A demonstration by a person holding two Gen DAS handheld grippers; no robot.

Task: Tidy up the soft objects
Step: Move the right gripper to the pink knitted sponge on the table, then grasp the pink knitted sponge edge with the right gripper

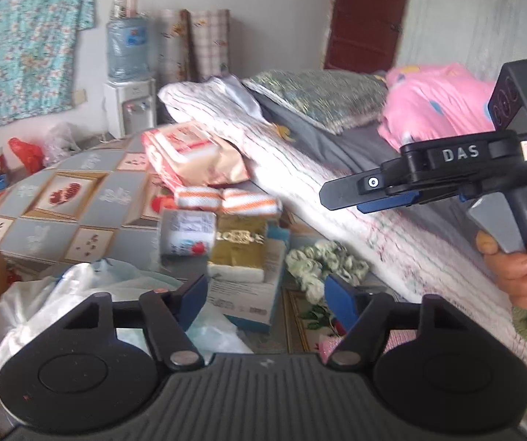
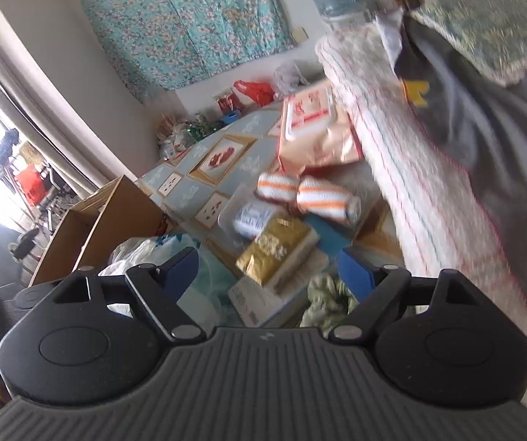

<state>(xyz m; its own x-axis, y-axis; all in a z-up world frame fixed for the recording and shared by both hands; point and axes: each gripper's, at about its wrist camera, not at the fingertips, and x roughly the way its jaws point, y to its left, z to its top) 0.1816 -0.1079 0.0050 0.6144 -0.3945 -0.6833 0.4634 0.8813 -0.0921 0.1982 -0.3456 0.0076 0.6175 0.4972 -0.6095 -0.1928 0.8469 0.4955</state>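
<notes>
Softness rules here: the two orange-striped rolled towels [image 2: 307, 193] lie side by side on the patterned bench [image 1: 61, 228], beside the pink wipes pack [image 1: 190, 154] and above the gold packet [image 2: 278, 246]. Likely light and squashy, each wants a pinch across its middle. Left gripper [image 1: 265, 290] and right gripper [image 2: 267, 268] hover near with fingers spread, nothing between them.

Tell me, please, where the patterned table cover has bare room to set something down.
The table cover is bare left of the orange-striped rolls and the pink pack. It is crowded from the gold pack and blue box to the white flowers, and near the plastic bag.
</notes>
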